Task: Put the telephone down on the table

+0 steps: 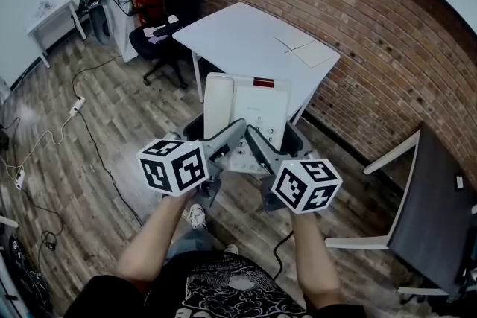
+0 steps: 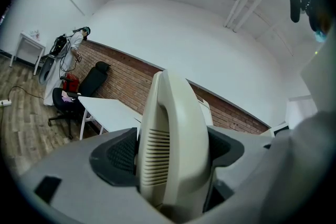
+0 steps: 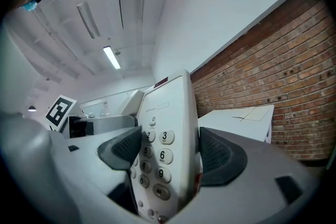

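Cream plastic desk telephone airborne, well short of white rectangular table. Left gripper clamped across handset; right gripper clamped across keypad. Advised: you carry it level, set base flat on tabletop, release both together.

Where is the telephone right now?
Centre of the head view, the telephone is held in the air by the left gripper and right gripper, just short of the white table.

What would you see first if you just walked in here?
A cream push-button desk telephone, held up in the middle by both grippers: the left gripper clamps its handset side, the right gripper its keypad side. Just beyond stands a white square table beside the red brick wall.
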Motion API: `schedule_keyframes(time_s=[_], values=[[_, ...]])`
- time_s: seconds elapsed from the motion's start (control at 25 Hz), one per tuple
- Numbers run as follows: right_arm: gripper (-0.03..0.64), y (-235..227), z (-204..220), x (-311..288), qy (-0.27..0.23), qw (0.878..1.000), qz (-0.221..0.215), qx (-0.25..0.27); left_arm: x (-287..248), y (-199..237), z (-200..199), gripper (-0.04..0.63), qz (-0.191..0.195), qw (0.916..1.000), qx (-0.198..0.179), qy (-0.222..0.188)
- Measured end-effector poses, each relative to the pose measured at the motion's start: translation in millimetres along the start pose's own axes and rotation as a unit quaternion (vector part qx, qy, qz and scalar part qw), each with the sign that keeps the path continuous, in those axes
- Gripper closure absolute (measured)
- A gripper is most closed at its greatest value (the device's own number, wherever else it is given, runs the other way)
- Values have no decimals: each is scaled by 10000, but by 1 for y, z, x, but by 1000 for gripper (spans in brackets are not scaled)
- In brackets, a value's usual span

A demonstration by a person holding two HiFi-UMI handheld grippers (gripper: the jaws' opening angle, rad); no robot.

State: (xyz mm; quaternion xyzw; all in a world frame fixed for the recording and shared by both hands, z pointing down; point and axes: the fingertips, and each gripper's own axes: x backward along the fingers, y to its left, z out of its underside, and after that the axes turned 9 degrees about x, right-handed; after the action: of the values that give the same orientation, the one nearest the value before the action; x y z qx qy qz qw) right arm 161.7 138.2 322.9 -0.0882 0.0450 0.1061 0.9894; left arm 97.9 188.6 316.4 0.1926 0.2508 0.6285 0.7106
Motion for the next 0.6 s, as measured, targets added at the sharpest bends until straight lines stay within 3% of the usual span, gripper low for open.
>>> schedule_keyframes(time_s=[0.6], values=[[279,-33,-7,-155,207,9991,347,-99,-82,118,-78,207,207,9991,185,310]])
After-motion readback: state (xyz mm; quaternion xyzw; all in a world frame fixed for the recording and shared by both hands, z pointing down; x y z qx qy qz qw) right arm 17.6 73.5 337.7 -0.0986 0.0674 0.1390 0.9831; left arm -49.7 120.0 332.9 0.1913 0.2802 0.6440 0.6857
